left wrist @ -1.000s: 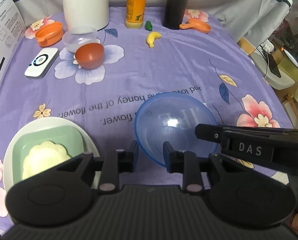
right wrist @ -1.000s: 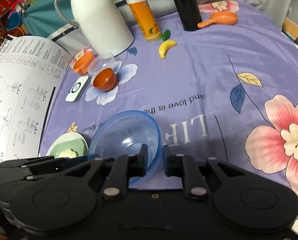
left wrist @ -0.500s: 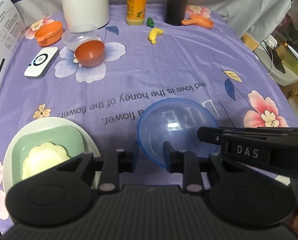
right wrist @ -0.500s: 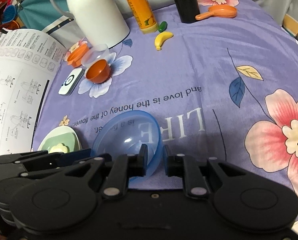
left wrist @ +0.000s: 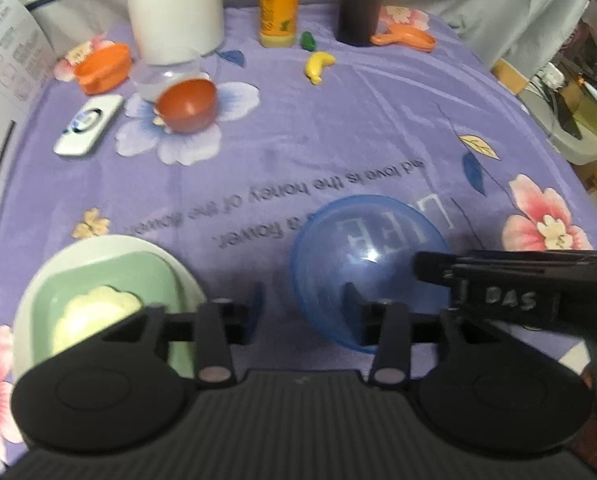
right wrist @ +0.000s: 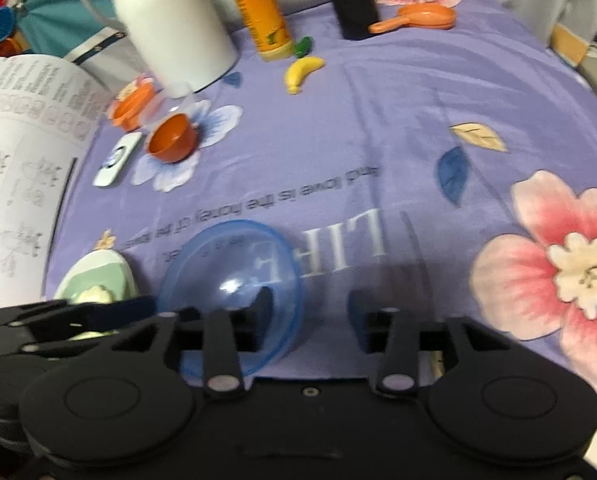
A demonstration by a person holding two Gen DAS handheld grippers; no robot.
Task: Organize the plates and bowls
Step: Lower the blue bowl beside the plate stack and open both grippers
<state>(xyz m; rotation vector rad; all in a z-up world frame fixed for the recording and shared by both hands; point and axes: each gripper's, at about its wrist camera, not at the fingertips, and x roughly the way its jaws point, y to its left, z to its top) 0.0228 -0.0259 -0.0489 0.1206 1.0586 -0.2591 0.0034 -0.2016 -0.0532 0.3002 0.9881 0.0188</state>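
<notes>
A: As the left wrist view has it, the left gripper is opening, jaws straddling the near-left rim of the translucent blue plastic bowl; pads look clear of the rim.
B: Bowl position?
A: On the purple floral tablecloth, 5 o'clock in frame. White round plate carrying a pale green square dish at 8 o'clock. Small orange bowl at 11.
B: Right wrist view?
A: The right gripper is also opening. Its left finger sits inside the blue bowl, the right one outside past the rim, not pressing. Bowl at 7 o'clock, plate stack at 8, yellow toy banana at 12.
</notes>
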